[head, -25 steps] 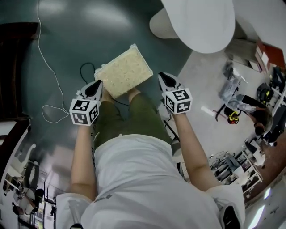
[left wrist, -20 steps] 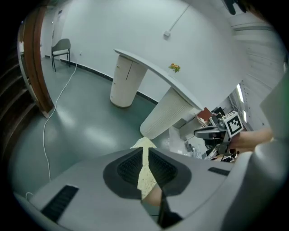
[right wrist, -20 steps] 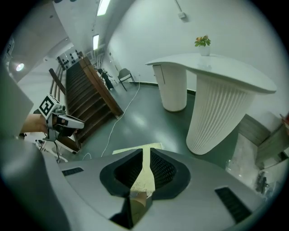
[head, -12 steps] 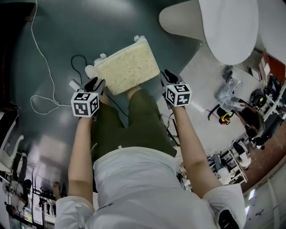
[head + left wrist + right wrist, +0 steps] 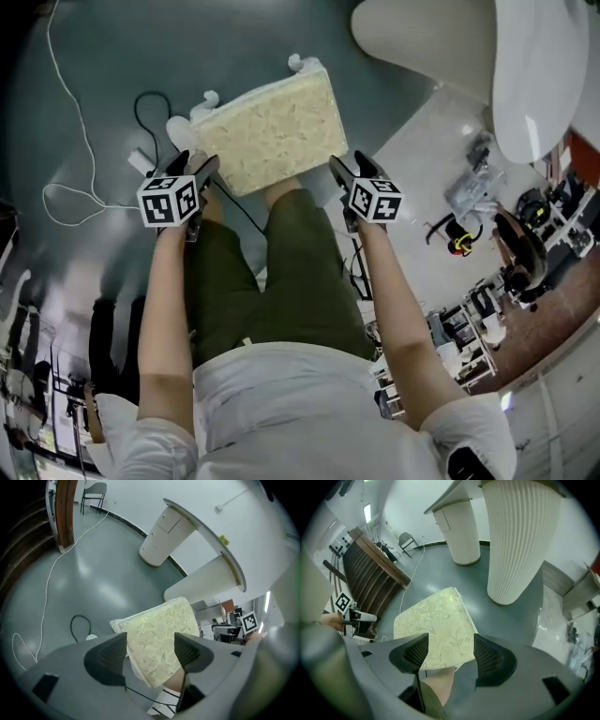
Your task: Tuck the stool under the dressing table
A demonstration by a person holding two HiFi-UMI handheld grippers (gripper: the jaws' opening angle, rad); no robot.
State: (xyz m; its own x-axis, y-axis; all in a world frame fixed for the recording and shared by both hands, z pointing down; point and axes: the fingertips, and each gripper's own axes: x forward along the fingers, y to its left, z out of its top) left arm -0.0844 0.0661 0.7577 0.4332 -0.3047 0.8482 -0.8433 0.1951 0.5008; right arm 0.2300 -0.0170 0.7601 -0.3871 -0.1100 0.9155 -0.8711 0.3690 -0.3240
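Note:
The stool (image 5: 272, 136) has a cream floral cushion and white legs and stands on the grey-green floor just ahead of my knee. My left gripper (image 5: 192, 167) hangs at the cushion's near left corner and my right gripper (image 5: 345, 169) at its near right corner. Both sets of jaws have just been opening and stand open, with no pad pressing on anything. The stool's cushion (image 5: 157, 632) shows beyond the left gripper (image 5: 150, 651). The same cushion (image 5: 433, 623) also lies past the right gripper (image 5: 451, 654). The white dressing table (image 5: 525, 66) with its fluted pedestal (image 5: 518, 541) stands beyond the stool.
A thin white cable (image 5: 66, 150), a black cable (image 5: 145, 108) and a white plug block (image 5: 141, 161) lie on the floor left of the stool. My leg in olive trousers (image 5: 291, 253) is just behind the stool. Dark wooden panelling (image 5: 65, 508) and a chair (image 5: 93, 491) stand far off.
Both grippers have sunk toward the stool's near corners. Their jaws, shut a second ago, now stand open. The stool has not moved.

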